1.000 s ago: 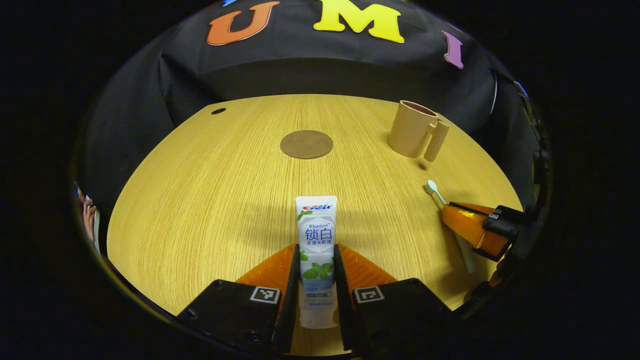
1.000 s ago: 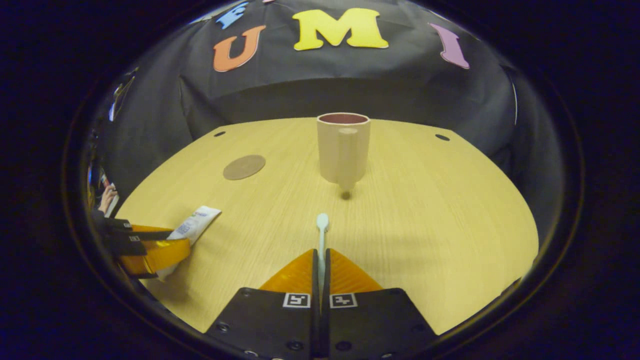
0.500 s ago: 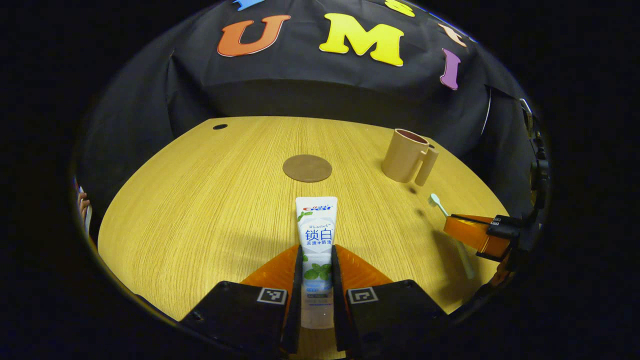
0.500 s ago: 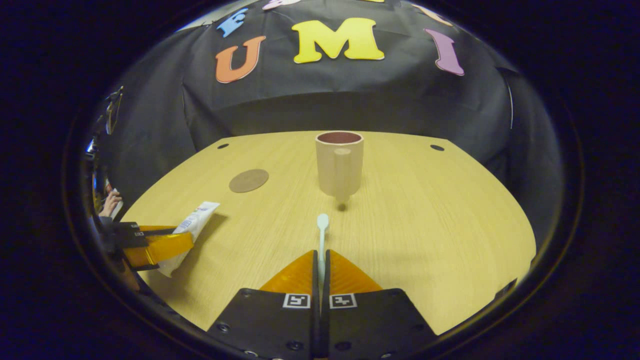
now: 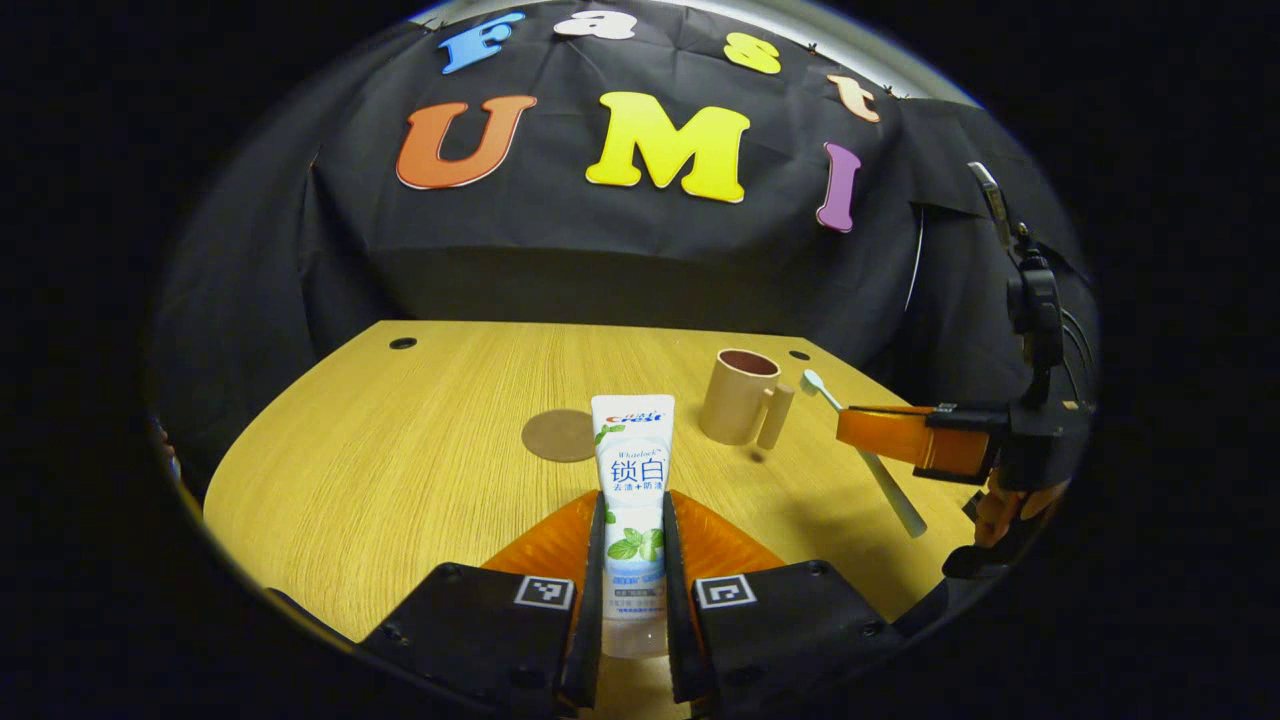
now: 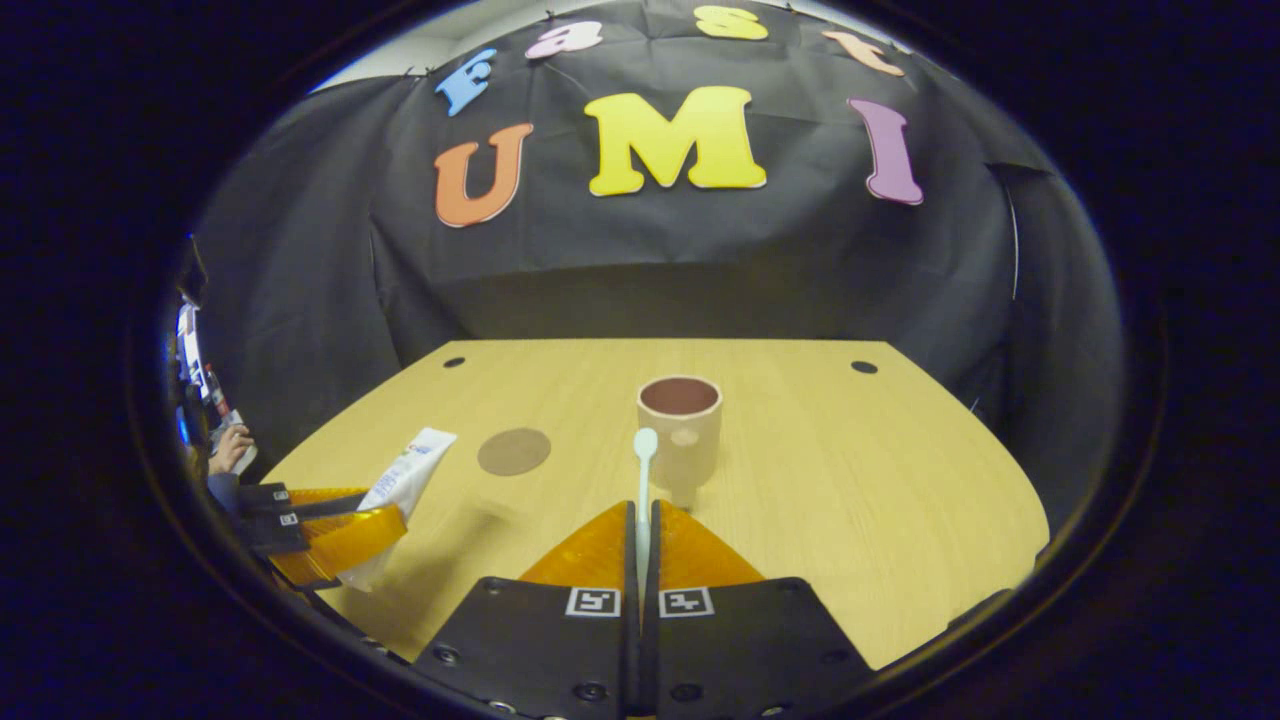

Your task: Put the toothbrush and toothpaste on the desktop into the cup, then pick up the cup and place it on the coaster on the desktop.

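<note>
Left hand-held gripper [image 5: 632, 540] grasps toothpaste [image 5: 632, 470], right hand-held gripper [image 6: 640, 545] toothbrush [image 6: 643, 480]; cup [image 6: 680, 425] unfilled, off coaster [image 6: 514, 451], mid-bench [image 6: 900, 500].

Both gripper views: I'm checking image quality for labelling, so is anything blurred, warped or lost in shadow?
Left gripper view: sharp on the toothpaste in the left claw; fisheye bends the desktop edge, with a soft shadow under the toothbrush. Right gripper view: cup and coaster crisp; edges darker, no glare.
</note>
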`<state>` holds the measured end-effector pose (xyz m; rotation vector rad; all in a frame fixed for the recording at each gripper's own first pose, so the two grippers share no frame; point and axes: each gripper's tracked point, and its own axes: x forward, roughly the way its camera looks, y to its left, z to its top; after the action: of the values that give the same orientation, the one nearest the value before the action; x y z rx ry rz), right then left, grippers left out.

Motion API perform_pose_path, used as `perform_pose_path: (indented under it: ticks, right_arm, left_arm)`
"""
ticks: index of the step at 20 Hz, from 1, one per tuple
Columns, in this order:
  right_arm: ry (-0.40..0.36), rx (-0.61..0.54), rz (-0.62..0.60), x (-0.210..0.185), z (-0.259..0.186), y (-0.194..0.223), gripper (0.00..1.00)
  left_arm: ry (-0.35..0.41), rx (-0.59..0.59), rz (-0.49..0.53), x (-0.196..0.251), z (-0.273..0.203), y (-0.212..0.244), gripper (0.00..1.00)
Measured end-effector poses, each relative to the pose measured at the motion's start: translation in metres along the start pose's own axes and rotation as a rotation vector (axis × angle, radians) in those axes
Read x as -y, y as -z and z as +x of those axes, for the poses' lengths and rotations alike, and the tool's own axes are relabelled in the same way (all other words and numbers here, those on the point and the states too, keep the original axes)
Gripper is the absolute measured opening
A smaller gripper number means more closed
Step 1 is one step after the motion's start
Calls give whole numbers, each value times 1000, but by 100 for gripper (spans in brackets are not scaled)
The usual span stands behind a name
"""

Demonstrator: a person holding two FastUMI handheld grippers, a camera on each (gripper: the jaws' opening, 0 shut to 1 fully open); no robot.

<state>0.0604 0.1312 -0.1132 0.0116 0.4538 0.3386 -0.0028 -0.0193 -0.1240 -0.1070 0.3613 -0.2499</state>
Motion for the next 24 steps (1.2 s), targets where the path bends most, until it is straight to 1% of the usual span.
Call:
perform_pose_path:
  ticks: [1,2,3,6,8,12,14,17,19,21,24]
  right_arm:
    - [0,24,4,0,3,-14,0]
    - [-1,45,6,0,7,-27,0]
    - [-1,65,6,2,11,-39,0]
    - [-21,151,7,3,30,-82,0]
    - [-24,191,5,6,51,-101,0]
    - [-98,235,23,3,97,-129,0]
    - [-109,276,26,7,117,-148,0]
    - [-116,330,4,12,137,-162,0]
    - [-110,344,-24,14,149,-164,0]
    - [-104,337,-38,18,160,-161,0]
    - [-118,306,0,21,171,-154,0]
  left_arm:
    - [16,-2,5,3,0,-1,34]
    - [28,-4,3,6,0,-1,34]
    - [33,-3,1,7,0,-2,30]
    - [38,15,0,4,2,-8,30]
    - [55,37,-2,7,1,-11,30]
    - [68,62,-8,7,5,-16,30]
    - [74,80,-12,8,10,-25,30]
    - [82,102,-16,11,19,-31,30]
    - [82,110,-9,14,24,-36,30]
    - [92,111,-12,18,29,-38,30]
    - [99,98,-15,23,35,-35,30]
